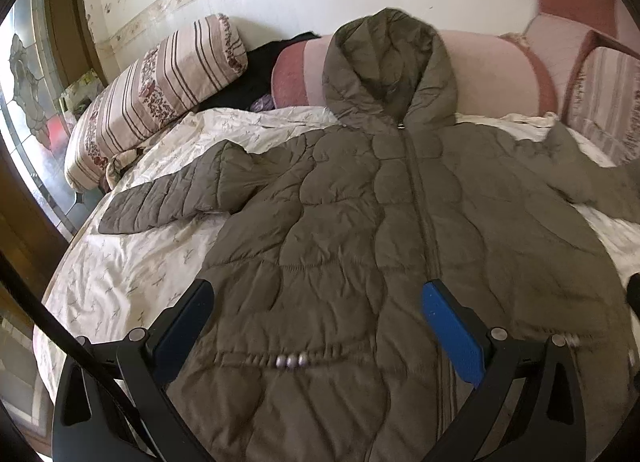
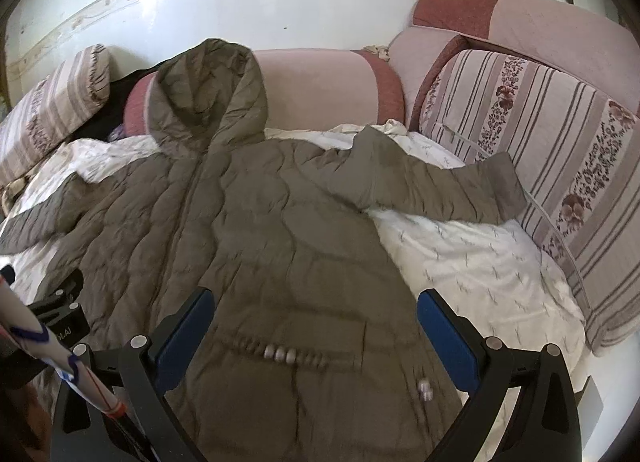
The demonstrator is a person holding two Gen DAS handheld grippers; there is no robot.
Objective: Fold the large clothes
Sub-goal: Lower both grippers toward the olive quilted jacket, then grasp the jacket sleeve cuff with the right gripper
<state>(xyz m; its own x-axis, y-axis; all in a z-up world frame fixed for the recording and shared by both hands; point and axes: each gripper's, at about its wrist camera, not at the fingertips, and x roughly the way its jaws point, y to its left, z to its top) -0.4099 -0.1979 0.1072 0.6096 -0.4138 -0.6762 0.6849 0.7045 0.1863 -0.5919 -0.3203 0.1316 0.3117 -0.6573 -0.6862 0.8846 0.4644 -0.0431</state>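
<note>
The left gripper (image 1: 316, 326) and the right gripper (image 2: 316, 326) each hung with blue-padded fingers spread wide and empty above the lower front of the one olive quilted jacket (image 1: 400, 222), whose hem was cut off below both views. The jacket lay zipped and face up across the white sheet (image 2: 472, 262), hood (image 2: 208, 94) propped against the pink bolster (image 2: 320, 82) at the bed's far edge, two sleeves spread toward the side edges. Two striped cushions (image 1: 160, 94) flanked it, and a dark heap (image 1: 264, 62) behind the bolster was unreadable.
</note>
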